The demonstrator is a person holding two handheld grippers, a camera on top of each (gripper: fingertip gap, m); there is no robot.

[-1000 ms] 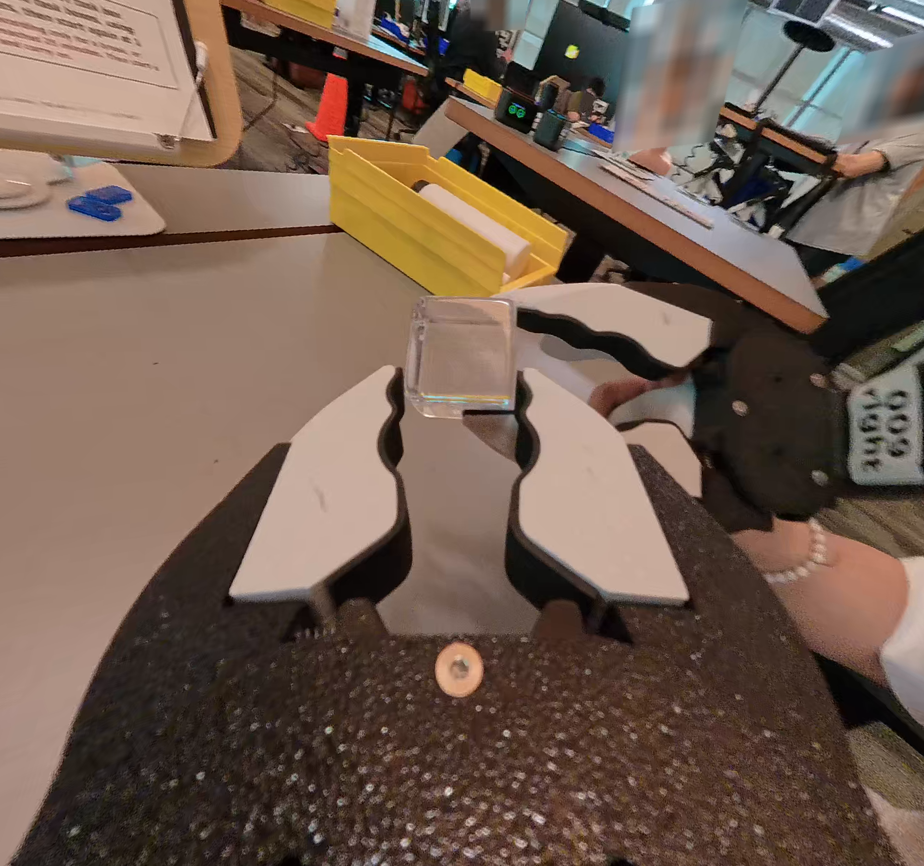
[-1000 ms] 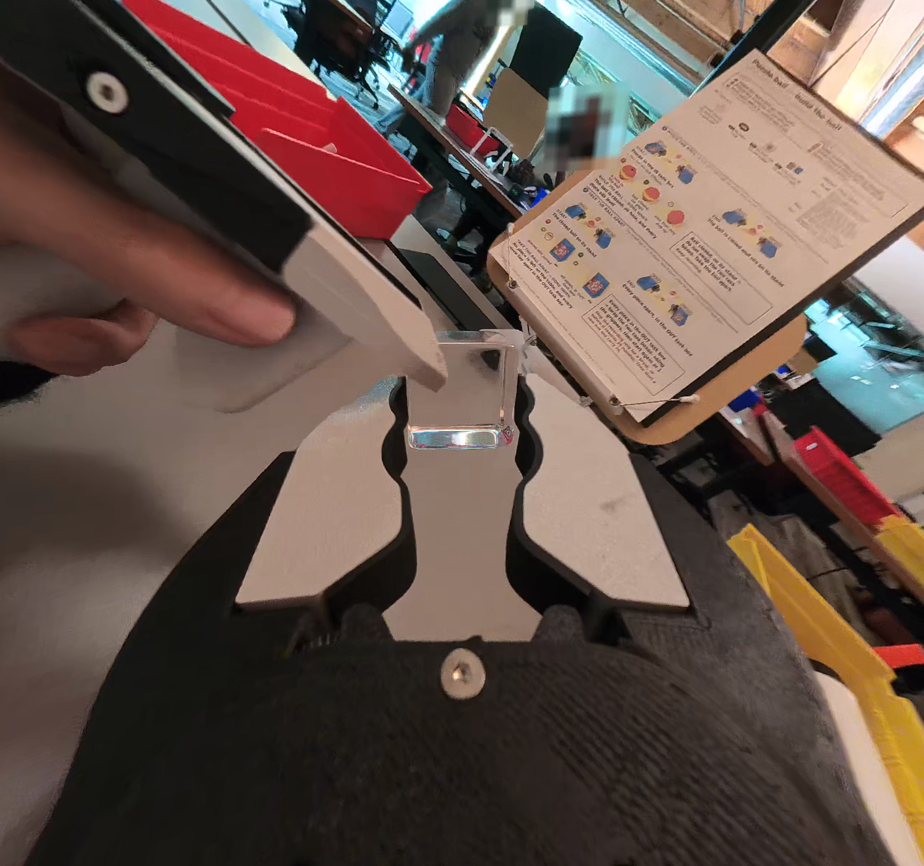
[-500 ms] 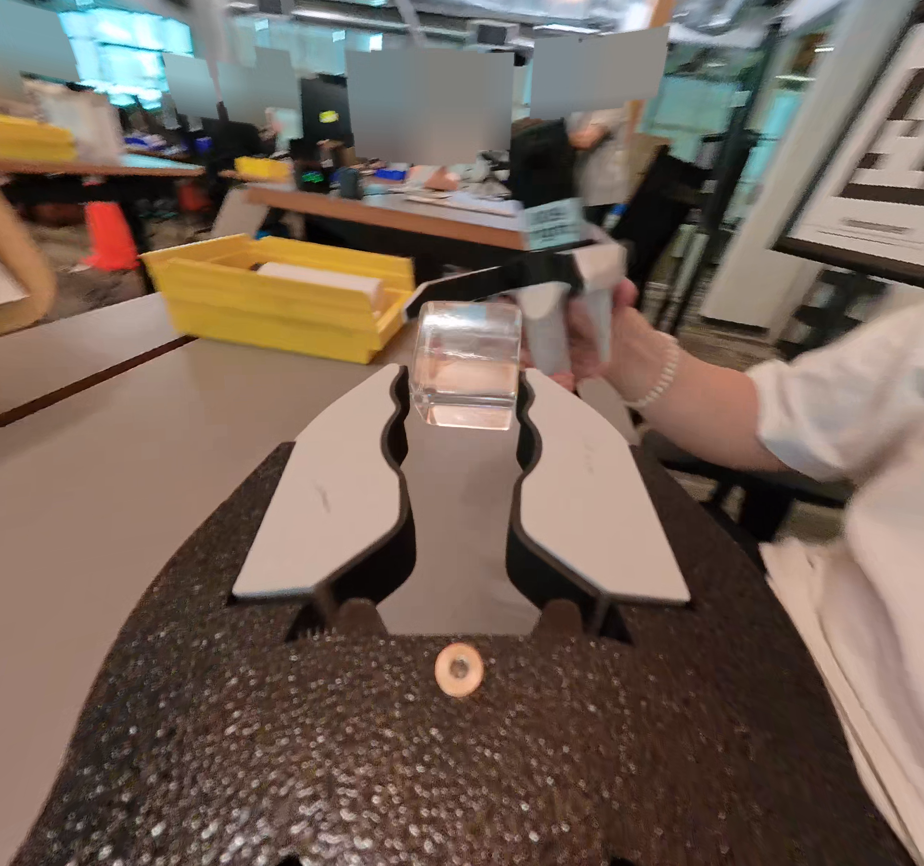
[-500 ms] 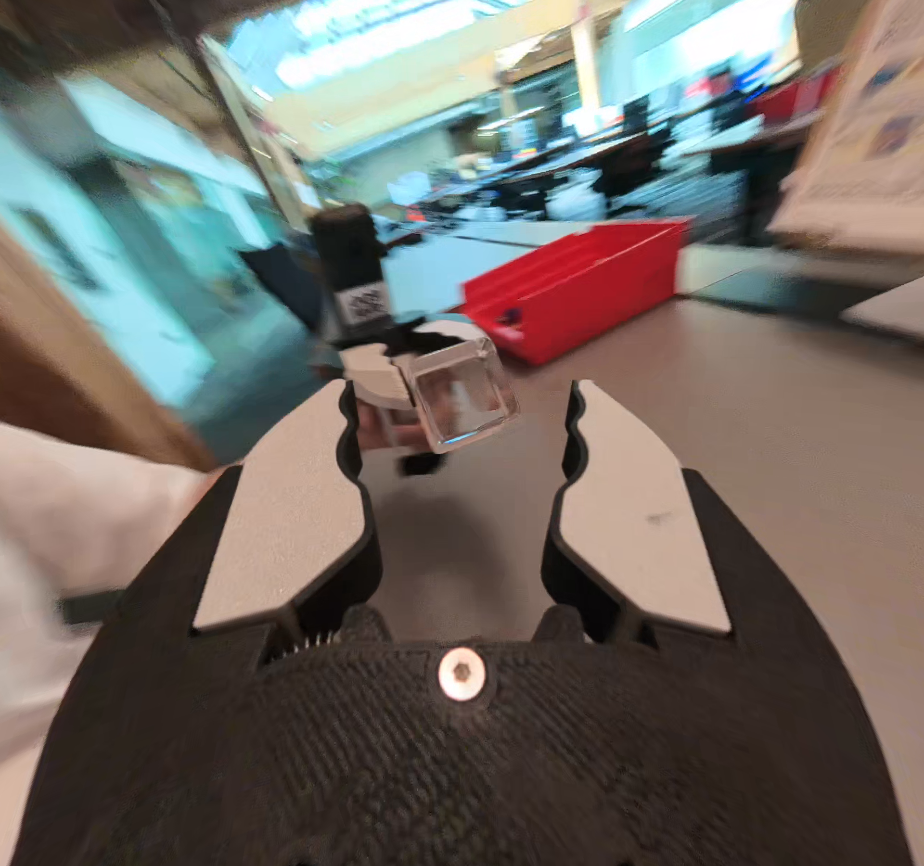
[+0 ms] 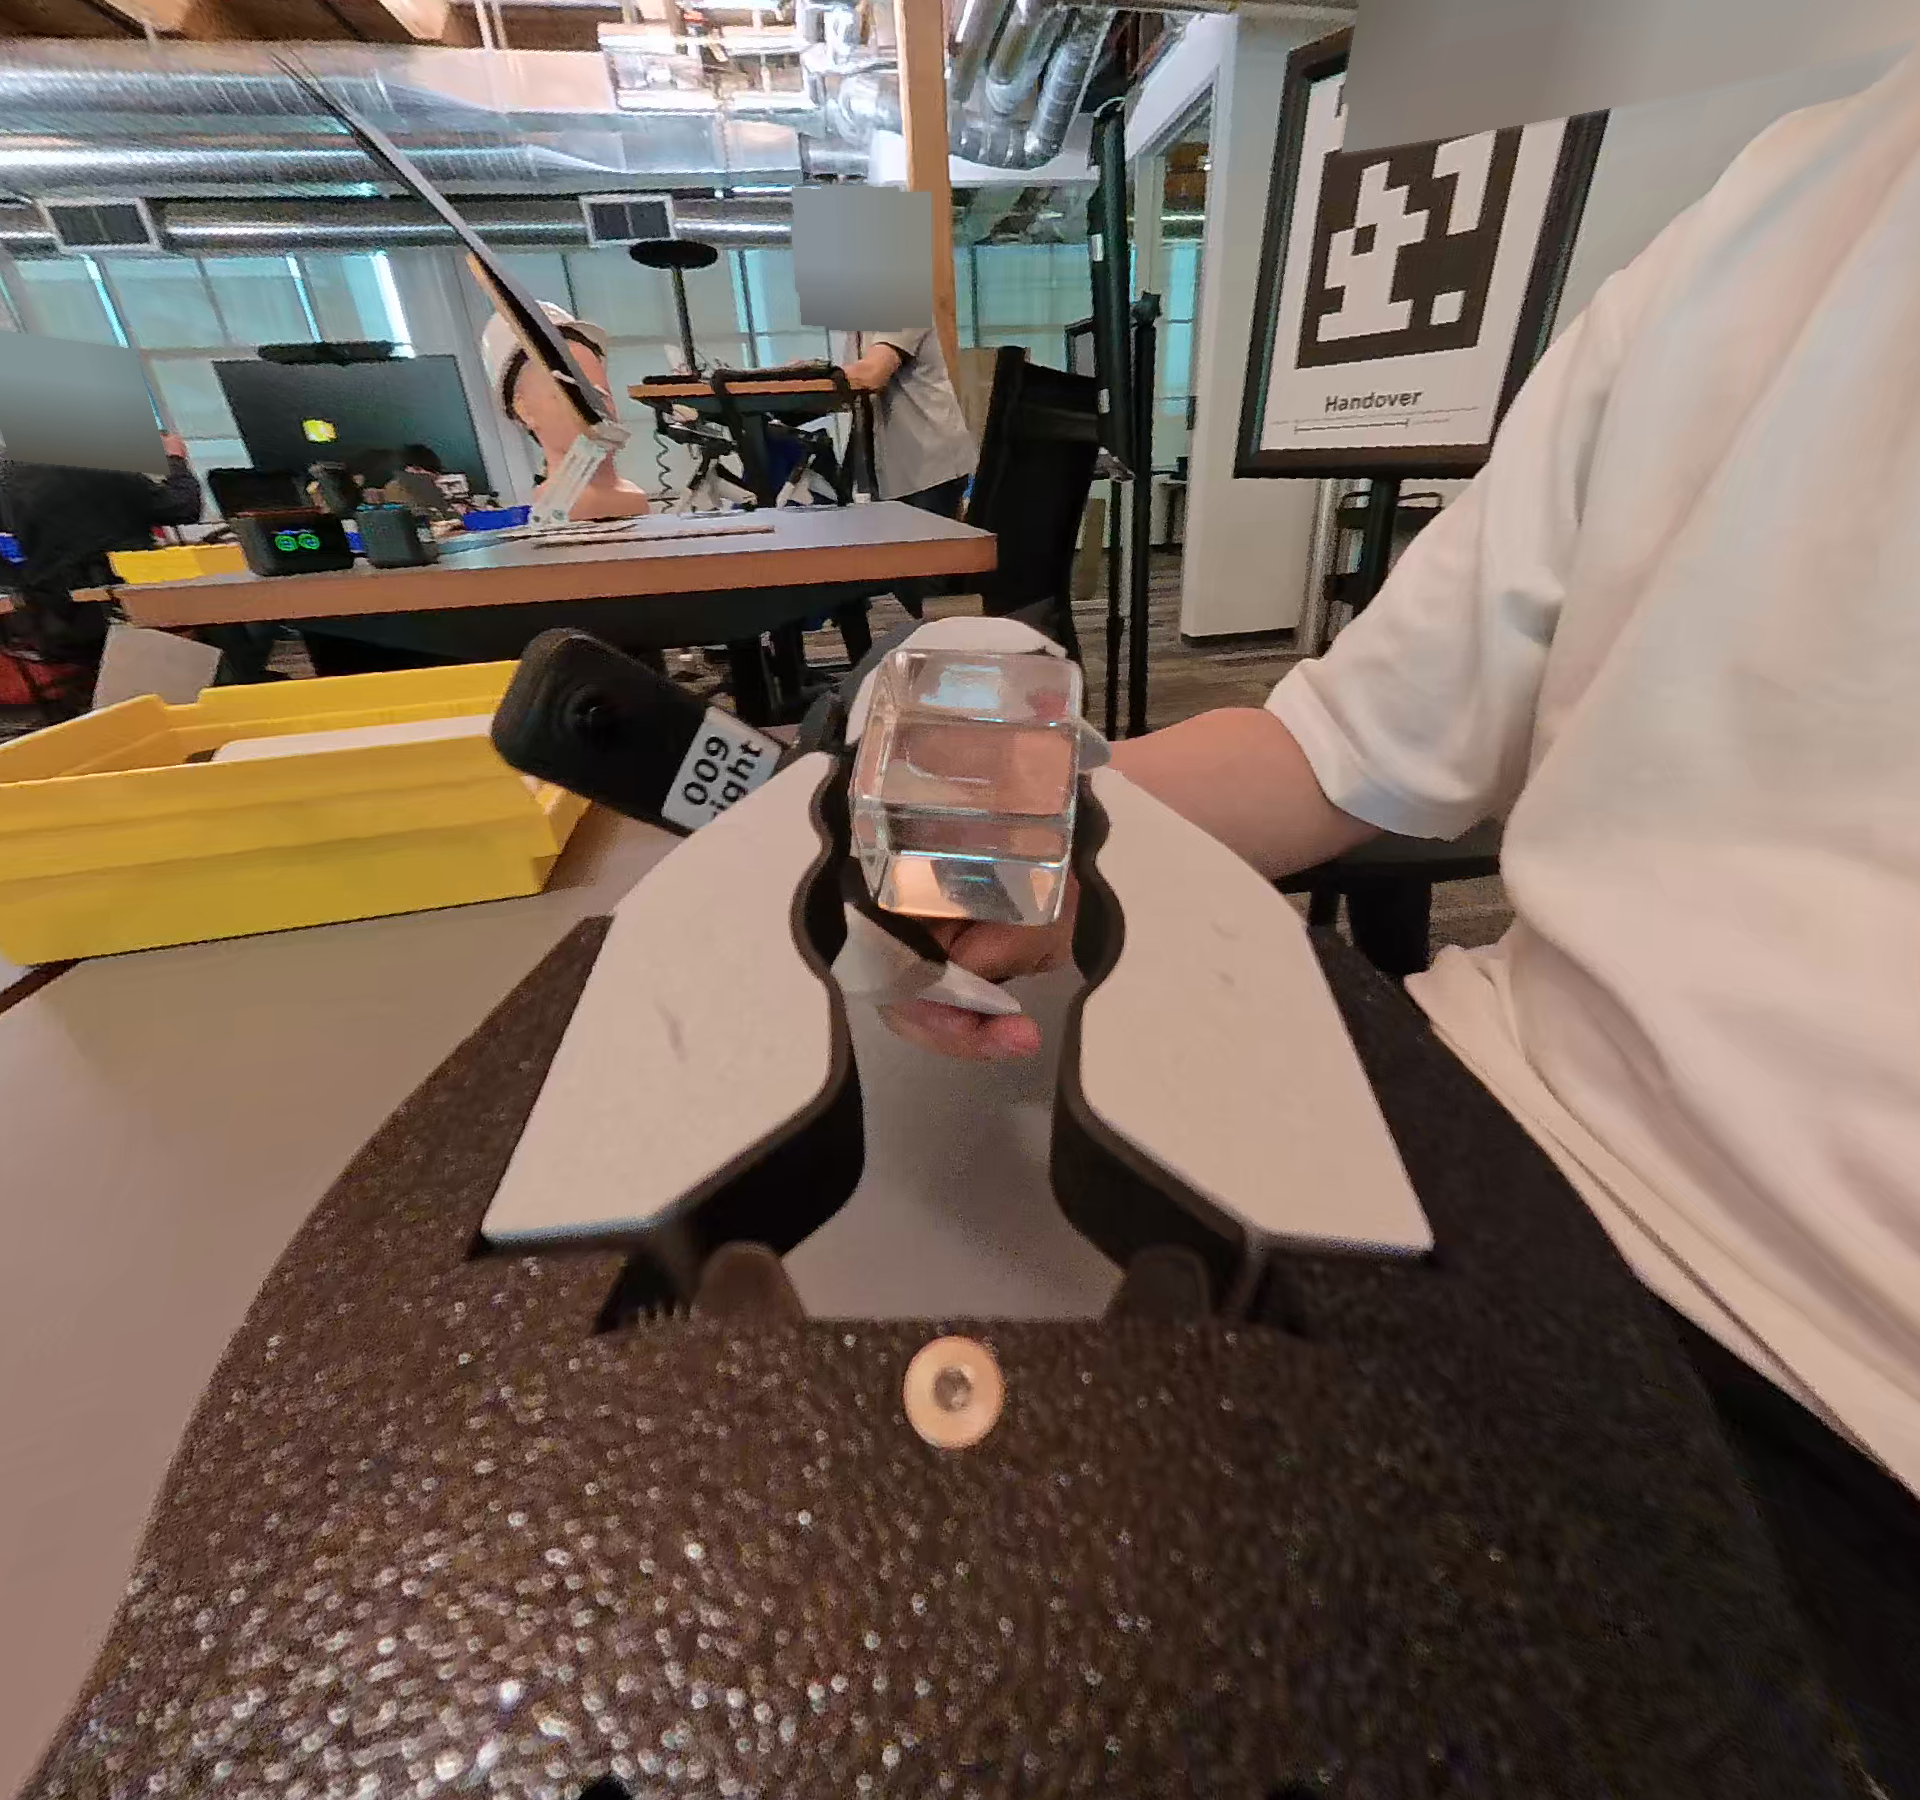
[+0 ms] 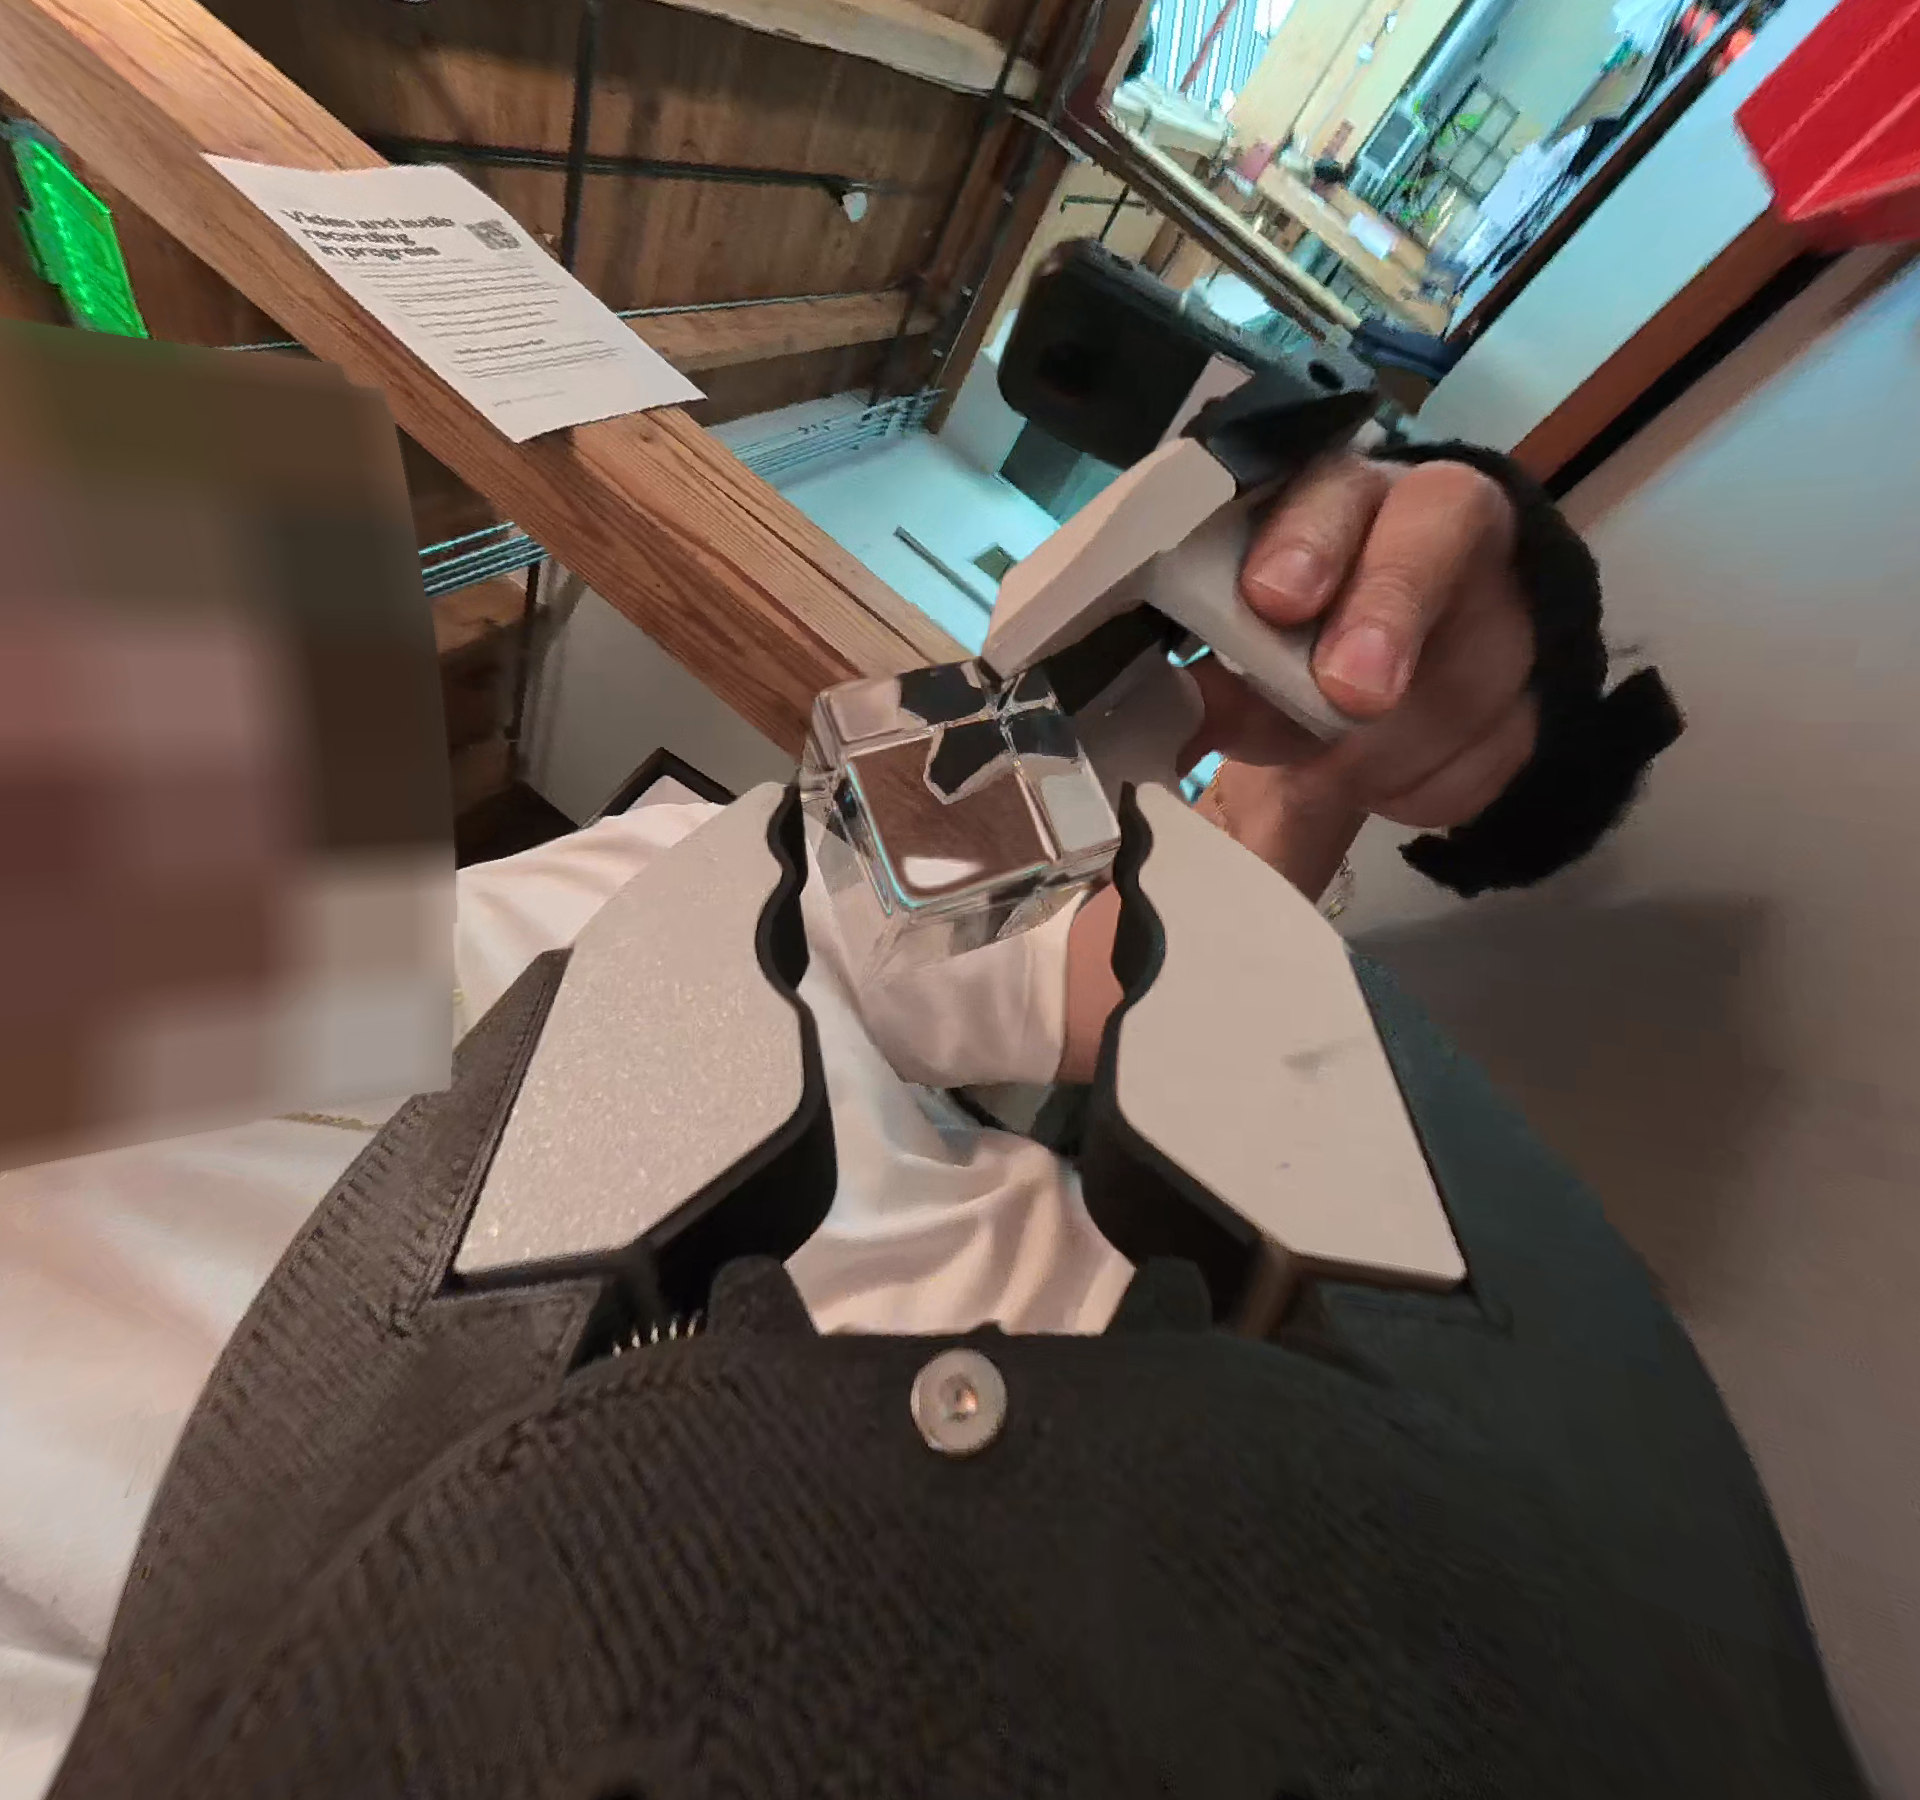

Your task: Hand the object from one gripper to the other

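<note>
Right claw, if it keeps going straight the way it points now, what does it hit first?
Probably the clear cube, sitting between the right claw tips and held by the left claw. Whether the right claw already touches it is unclear.

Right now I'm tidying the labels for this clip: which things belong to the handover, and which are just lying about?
In the job:
- clear cube
- left gripper, shut on the cube
- right gripper, fingers either side of the cube

Lying about:
- yellow bin
- red bin
- paper notice on the wooden beam
- framed sign
</note>
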